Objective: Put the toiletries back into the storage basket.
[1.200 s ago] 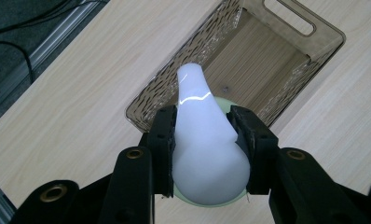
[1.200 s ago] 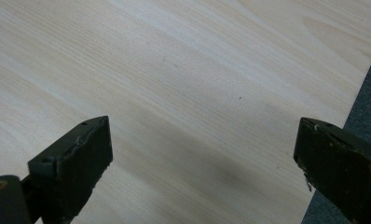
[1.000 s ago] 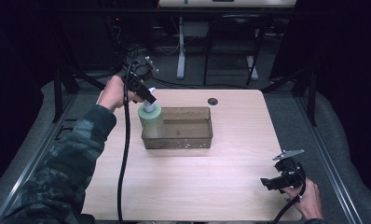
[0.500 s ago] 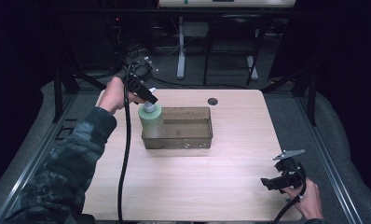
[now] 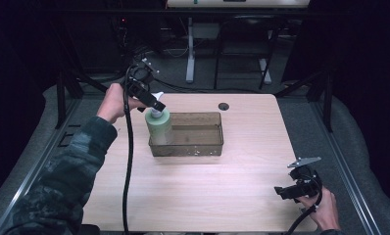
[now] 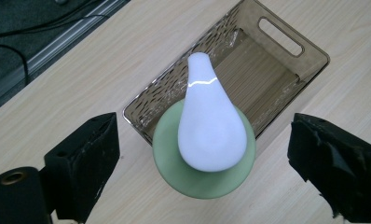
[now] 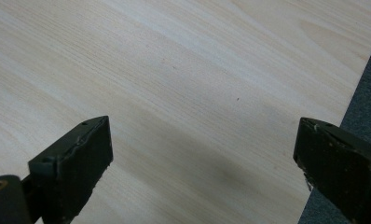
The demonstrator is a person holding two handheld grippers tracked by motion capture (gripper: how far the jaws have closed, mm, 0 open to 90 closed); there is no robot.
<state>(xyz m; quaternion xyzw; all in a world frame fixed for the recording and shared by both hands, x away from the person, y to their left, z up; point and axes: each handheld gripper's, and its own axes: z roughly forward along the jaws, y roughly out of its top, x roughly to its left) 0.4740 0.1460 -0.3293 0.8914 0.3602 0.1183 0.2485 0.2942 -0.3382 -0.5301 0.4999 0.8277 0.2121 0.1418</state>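
Observation:
A pale green bottle (image 5: 158, 128) with a white pump top (image 6: 207, 126) stands upright at the left end of a brown see-through bin (image 5: 203, 147). It seems to be inside the bin. My left gripper (image 5: 156, 105) hangs right above the pump. Its jaws have just been opening and now stand wide on either side of the pump top (image 5: 155, 112), not touching it. In the left gripper view, the left gripper (image 6: 202, 158) looks straight down on the bottle (image 6: 174, 168). My right gripper (image 5: 283, 191) rests low at the table's near right corner, open over bare wood, as the right gripper (image 7: 202, 163) view shows.
The bin (image 6: 286, 79) has a handle slot at its far end and nothing else inside. A small dark hole (image 5: 224, 106) sits in the table behind the bin. The left gripper's cable (image 5: 129, 161) trails across the table's left side. The table edge (image 7: 356, 93) lies close to the right gripper.
The left hand and the bottle stand almost where they were. The right gripper has not moved.

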